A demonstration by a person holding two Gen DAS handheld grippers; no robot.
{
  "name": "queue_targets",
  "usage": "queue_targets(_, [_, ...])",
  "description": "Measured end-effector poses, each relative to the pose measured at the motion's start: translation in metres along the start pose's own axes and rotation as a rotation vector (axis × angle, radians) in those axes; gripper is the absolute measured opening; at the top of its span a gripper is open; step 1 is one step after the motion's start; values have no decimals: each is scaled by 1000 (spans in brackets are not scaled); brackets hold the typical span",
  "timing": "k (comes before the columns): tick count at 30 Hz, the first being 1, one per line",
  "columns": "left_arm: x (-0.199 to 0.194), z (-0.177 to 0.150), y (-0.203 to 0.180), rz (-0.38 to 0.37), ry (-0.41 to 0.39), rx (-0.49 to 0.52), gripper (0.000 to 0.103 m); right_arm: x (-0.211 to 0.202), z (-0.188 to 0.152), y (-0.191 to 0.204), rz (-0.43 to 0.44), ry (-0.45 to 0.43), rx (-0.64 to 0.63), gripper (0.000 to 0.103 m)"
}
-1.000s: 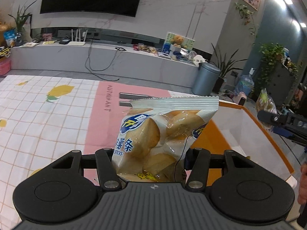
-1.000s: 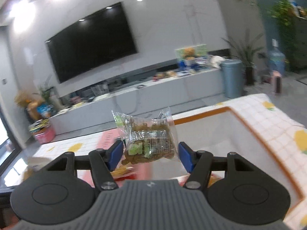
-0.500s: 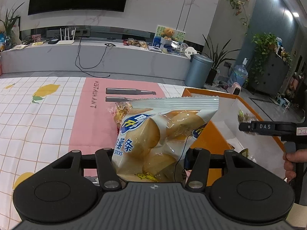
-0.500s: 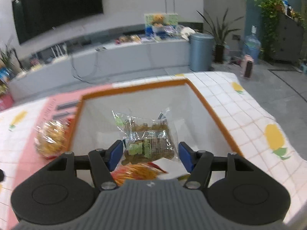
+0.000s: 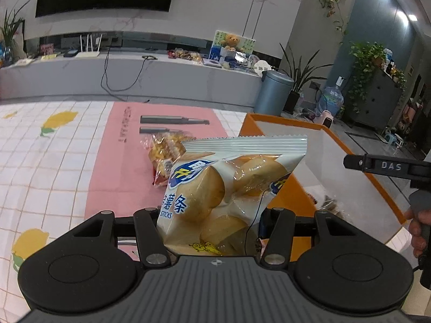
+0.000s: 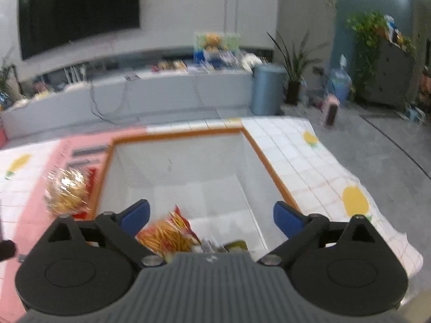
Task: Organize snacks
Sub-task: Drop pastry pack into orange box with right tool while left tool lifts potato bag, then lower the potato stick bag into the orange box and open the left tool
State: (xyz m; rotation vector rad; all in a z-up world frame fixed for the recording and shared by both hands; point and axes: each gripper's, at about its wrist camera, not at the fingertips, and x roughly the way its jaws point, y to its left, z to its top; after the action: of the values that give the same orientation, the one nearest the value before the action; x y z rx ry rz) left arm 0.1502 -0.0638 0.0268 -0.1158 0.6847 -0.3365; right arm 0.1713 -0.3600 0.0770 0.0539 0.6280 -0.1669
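- The left gripper [image 5: 211, 222] is clamping a pale bag of potato sticks [image 5: 229, 191] between its two fingers, holding it upright with the crimped top edge uppermost.
- The bag is hanging above the pink mat [image 5: 129, 161], just beside the near left corner of the orange-rimmed bin [image 5: 291, 119].
- Just behind the bag, a clear packet of yellow snacks [image 5: 167, 152] is lying on the mat, outside the bin.
- The right gripper [image 6: 211, 216] is opening its jaws, which are standing wide apart with nothing between the blue pads [image 6: 136, 216].
- It is hovering over the near part of the bin [image 6: 177, 136], pointing down into the white interior.
- Below it, inside the bin, a packet of orange sticks [image 6: 164, 235] is lying against the near wall, with a small greenish packet [image 6: 231, 245] beside it; that one is blurred and half hidden by the gripper body.
- In the left wrist view, a hand [image 5: 420, 226] is gripping the right tool's handle at the frame's right edge.
- The checked cloth with lemon prints [image 6: 323, 172] is covering the table around the bin.
- Beyond the table, a grey bin with a lid [image 5: 274, 91] is standing on the floor next to a potted plant [image 5: 296, 80].
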Motion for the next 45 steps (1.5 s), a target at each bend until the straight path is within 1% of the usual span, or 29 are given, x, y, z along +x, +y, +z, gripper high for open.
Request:
queue_targets(2, [-6,5,-8,3,-18,7,61,-9,2,-1,15,-31,-12,98])
queue_targets(4, [-10,10,-15,-6,-30,-2,61,-13,3,-4,13,-43,-3,100])
queue_targets(8, [-8,24,-37,-34,-5,-8,61,-7,1,-12,10,-30,55,100])
queue_targets(13, [-6,37,-68,-85,-12,27,61,-6,-1,-27,-13,-34,136,100])
queue_targets(17, [4,43,-90,-89,-3,49,61,-5,-7,-34,3,-23,155,100])
queue_targets(21, [22,45,-111,-67,16,89,61,-8,-7,-44,-33,-36,184,100])
queue_targets(22, [25,46,-113,-62,16,83,61,-9,-8,-46,-35,-42,192,100])
queue_targets(25, [40,50,-118,-59,44,68,61,-10,-10,-52,-14,-43,212,100])
queue_targets(27, [52,51,-122,-30,58,67,61,-10,-11,-56,-8,-39,226,100])
queue_targets(30, [71,51,-122,20,64,61,61,-11,-10,-61,-26,-46,250,100])
queue_targets(32, [84,52,-120,43,87,50,61,-11,-10,-66,-23,-52,270,100])
queue_targets(36, [105,55,-112,53,121,-3,61,-14,-10,-77,-19,-66,328,100])
queue_targets(39, [113,56,-119,83,98,67,62,-20,-10,-90,-4,-95,394,100])
queue_targets(41, [114,56,-125,99,94,87,62,-23,-10,-98,-1,-107,435,100])
queue_targets(43, [115,59,-130,95,90,98,62,-23,-12,-103,-9,-108,468,100])
queue_targets(45, [115,63,-135,54,83,89,62,-23,-13,-107,-16,-108,502,100])
